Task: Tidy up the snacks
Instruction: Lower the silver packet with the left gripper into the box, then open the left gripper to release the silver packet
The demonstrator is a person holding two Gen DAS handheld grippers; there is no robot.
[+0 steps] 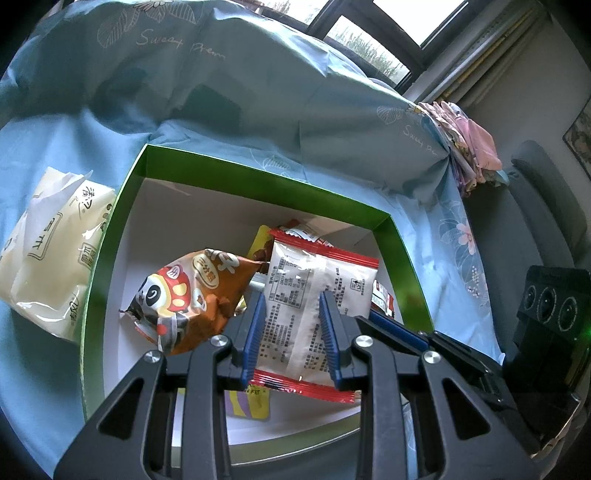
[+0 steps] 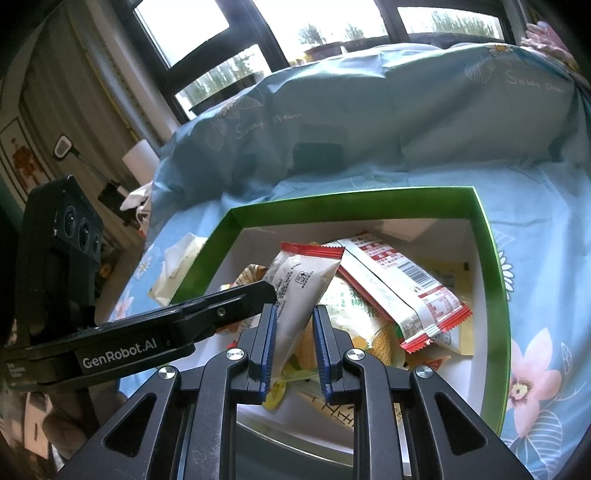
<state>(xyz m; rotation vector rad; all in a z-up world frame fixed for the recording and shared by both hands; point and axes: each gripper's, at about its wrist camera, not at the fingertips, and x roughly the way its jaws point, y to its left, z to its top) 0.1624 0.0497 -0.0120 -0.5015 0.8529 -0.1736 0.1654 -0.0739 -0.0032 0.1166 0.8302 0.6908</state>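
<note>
Both grippers were hovering over the green box (image 1: 258, 173) sitting on the blue floral sheet (image 1: 74, 155), and both had hold of the same white packet with red crimped ends (image 1: 314, 280). The left gripper (image 1: 291, 336) had its blue pads squeezed in on the packet's body, near its lower red edge. The right gripper (image 2: 293, 343) was clamped on the same packet from the other side, pads narrow with the white wrapper pinched between them.

The box had white inner walls and a green rim, and the packet hung inside that rim, above the pile. Room was tight in there. On the left an orange panda snack bag (image 1: 192, 299) leaned just beside the left gripper's fingers. On the right side of the pile a second red-and-white packet (image 2: 402, 284) lay tilted over a green-printed bag (image 2: 354, 306), touching it. The far left corner of the box floor was bare white, so that was the open spot.

Outside the box, a cream tissue pack (image 1: 51, 251) sat touching the left wall. Beyond the far rim the sheet rose up into a big covered hump (image 2: 369, 118), with windows (image 2: 192, 26) behind it.
</note>
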